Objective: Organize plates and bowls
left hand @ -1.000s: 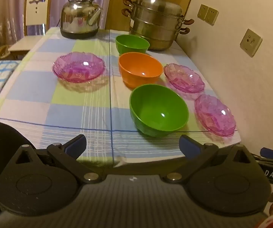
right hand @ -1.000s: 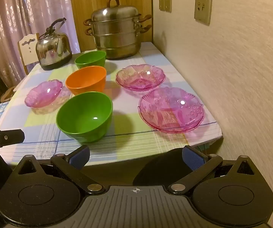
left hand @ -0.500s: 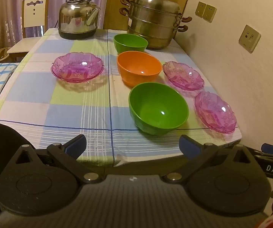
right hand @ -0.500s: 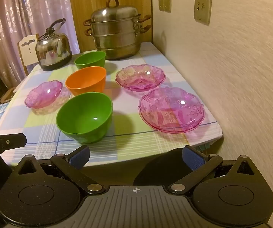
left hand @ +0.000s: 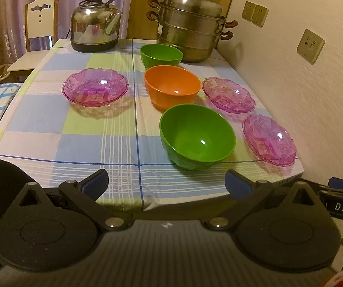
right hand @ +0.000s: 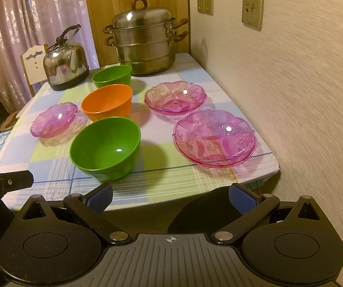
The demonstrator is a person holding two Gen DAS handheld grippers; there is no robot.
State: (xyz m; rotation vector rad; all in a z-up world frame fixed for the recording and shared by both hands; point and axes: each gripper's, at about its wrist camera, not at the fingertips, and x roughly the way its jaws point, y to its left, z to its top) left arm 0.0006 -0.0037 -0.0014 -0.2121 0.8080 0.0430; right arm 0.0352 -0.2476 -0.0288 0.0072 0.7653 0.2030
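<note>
Three bowls stand in a row down the table's middle: a near green bowl (left hand: 197, 135) (right hand: 105, 148), an orange bowl (left hand: 172, 89) (right hand: 107, 102) and a far green bowl (left hand: 161, 54) (right hand: 112, 75). Three pink glass plates lie around them: one on the left (left hand: 95, 87) (right hand: 54, 119), a far right one (left hand: 228, 94) (right hand: 175, 96) and a near right one (left hand: 269, 138) (right hand: 214, 137). My left gripper (left hand: 166, 186) is open before the table's front edge, nothing between its fingers. My right gripper (right hand: 171, 195) is open too, short of the near right plate.
A steel kettle (left hand: 95, 30) and a stacked steel steamer pot (left hand: 190, 31) stand at the back of the checked tablecloth (left hand: 52, 129). A wall with sockets (right hand: 252, 8) runs along the table's right side. A white chair (left hand: 40, 21) stands at the far left.
The left gripper has risen and tilted slightly, so the table sits a little lower in its view. The right view is almost the same. Both grippers stayed open.
</note>
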